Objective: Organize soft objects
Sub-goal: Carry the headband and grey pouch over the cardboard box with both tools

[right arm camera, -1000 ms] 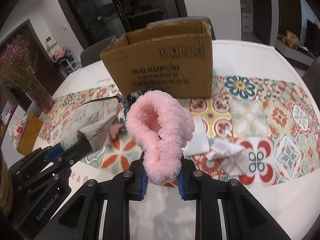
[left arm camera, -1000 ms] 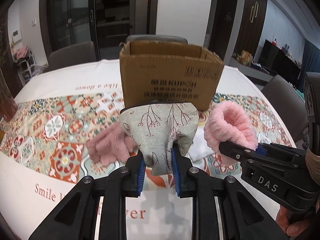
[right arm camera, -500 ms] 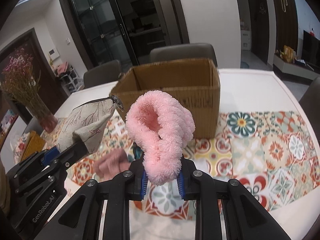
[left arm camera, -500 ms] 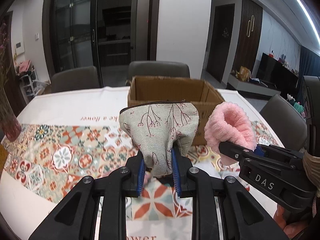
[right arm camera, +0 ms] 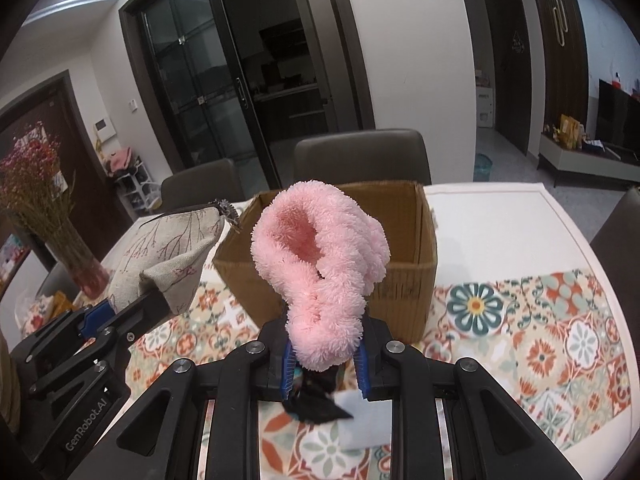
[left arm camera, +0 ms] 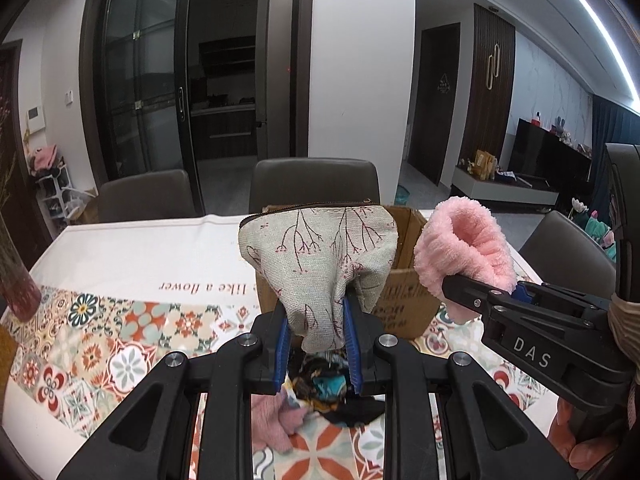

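Observation:
My left gripper (left arm camera: 316, 344) is shut on a beige zip pouch (left arm camera: 320, 252) printed with red branches, held upright above the table. My right gripper (right arm camera: 324, 364) is shut on a fluffy pink loop (right arm camera: 320, 264), also lifted. Each shows in the other's view: the pink loop (left arm camera: 464, 248) at right, the pouch (right arm camera: 168, 248) at left. An open cardboard box (right arm camera: 404, 240) stands just behind both held things; the box (left arm camera: 404, 292) is partly hidden by the pouch. Below the grippers lie a pink fuzzy cloth (left arm camera: 276, 420) and a dark patterned cloth (left arm camera: 328, 392).
A tiled-pattern runner (right arm camera: 560, 320) covers the white table (left arm camera: 140, 252). A white cloth (right arm camera: 364, 416) lies under my right gripper. A vase of dried flowers (right arm camera: 44, 216) stands at the left edge. Grey chairs (left arm camera: 316, 184) ring the far side.
Both grippers have risen with their loads and tilted up, so the box now sits lower and behind them. The cloths on the table have slid under the fingers.

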